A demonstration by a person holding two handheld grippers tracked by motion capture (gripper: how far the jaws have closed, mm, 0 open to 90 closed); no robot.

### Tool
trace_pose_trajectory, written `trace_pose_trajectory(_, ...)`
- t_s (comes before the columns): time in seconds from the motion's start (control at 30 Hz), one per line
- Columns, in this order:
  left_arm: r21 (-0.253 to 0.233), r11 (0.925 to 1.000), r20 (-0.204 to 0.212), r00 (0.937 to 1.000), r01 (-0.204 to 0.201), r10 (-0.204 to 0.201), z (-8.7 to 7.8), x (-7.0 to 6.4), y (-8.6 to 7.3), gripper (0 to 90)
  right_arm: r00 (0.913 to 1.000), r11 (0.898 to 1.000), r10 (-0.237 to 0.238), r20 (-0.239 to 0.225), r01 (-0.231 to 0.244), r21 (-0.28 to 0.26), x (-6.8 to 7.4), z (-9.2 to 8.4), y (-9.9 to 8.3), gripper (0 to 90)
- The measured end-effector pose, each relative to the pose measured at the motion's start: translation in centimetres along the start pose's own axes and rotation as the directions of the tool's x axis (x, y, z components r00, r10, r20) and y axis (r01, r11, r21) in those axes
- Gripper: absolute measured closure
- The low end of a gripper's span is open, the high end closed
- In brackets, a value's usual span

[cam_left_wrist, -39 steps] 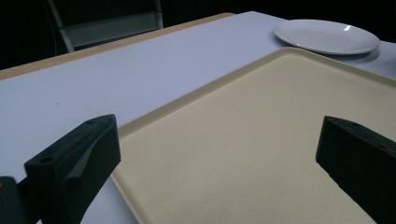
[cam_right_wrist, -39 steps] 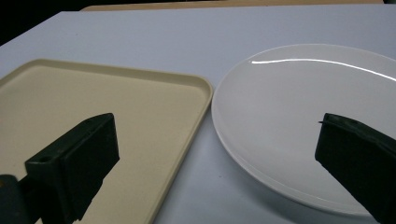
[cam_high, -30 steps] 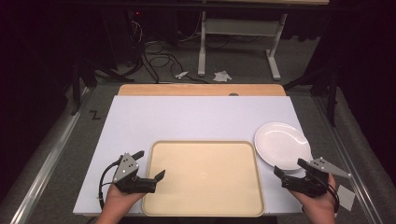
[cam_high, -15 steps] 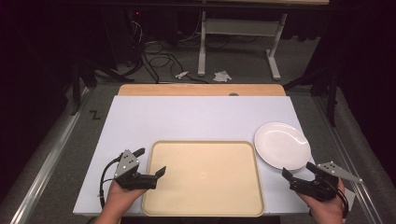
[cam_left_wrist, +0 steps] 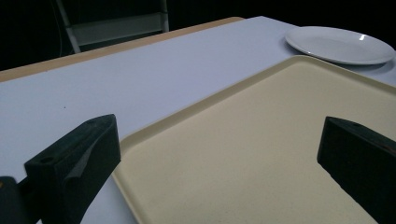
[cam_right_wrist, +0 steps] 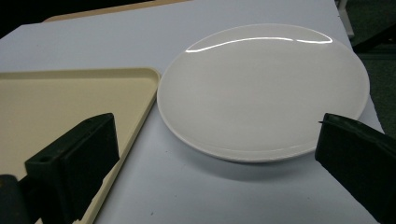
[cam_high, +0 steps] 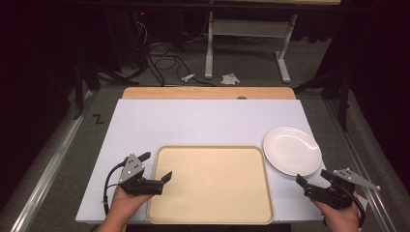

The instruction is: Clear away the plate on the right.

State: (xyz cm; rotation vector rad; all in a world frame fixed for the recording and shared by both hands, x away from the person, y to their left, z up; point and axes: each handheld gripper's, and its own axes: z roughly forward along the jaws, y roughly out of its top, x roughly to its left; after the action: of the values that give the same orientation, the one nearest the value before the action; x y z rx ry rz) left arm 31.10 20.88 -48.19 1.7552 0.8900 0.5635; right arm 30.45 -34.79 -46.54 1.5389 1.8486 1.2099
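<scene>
White plate (cam_right_wrist: 261,91) lies beyond right gripper's (cam_right_wrist: 219,154) parted jaws.

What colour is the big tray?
The tray is pale yellow, like cream. It shows best in the high view.

Before you, a white table top (cam_high: 203,121), a beige tray (cam_high: 210,183) at its near edge, a white plate (cam_high: 292,150) just right of your tray, cables (cam_high: 159,53) on the floor beyond.
</scene>
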Motion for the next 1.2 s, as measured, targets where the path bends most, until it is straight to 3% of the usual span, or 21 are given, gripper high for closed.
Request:
trace_pose_trajectory(0.33, 0.007, 0.9999, 0.013, 0.9999, -0.010, 0.010, 0.1, -0.2, 0.0, 0.4, 0.9922, 0.993, 0.120, -0.034, -0.120, 0.011, -1.1, 0.3, -0.5, 0.3)
trace_pose_trajectory(0.63, 0.013, 0.9997, 0.022, 0.9996, -0.020, 0.019, 0.1, -0.3, -0.1, 0.4, 0.9672, 0.970, 0.242, -0.076, -0.242, 0.016, -2.3, 0.5, -0.8, 0.3)
trace_pose_trajectory(0.9, 0.018, 0.9993, 0.022, 0.9992, -0.033, 0.032, -0.2, -0.4, -0.1, 0.4, 0.9343, 0.942, 0.336, -0.118, -0.336, 0.021, -2.9, 0.9, -1.0, 0.3)
trace_pose_trajectory(1.1, 0.018, 0.9994, 0.017, 0.9994, -0.030, 0.030, -0.4, -0.3, -0.2, 0.5, 0.8951, 0.908, 0.415, -0.162, -0.418, 0.019, -3.5, 1.2, -1.2, 0.3)
trace_pose_trajectory(1.17, 0.015, 0.9995, 0.016, 0.9995, -0.028, 0.028, -0.5, -0.3, -0.3, 0.4, 0.8780, 0.892, 0.448, -0.167, -0.451, 0.026, -3.8, 1.3, -1.2, 0.3)
trace_pose_trajectory(1.2, 0.016, 0.9994, 0.015, 0.9995, -0.030, 0.030, -0.6, -0.2, -0.3, 0.4, 0.8780, 0.892, 0.448, -0.167, -0.451, 0.026, -3.8, 1.3, -1.2, 0.3)
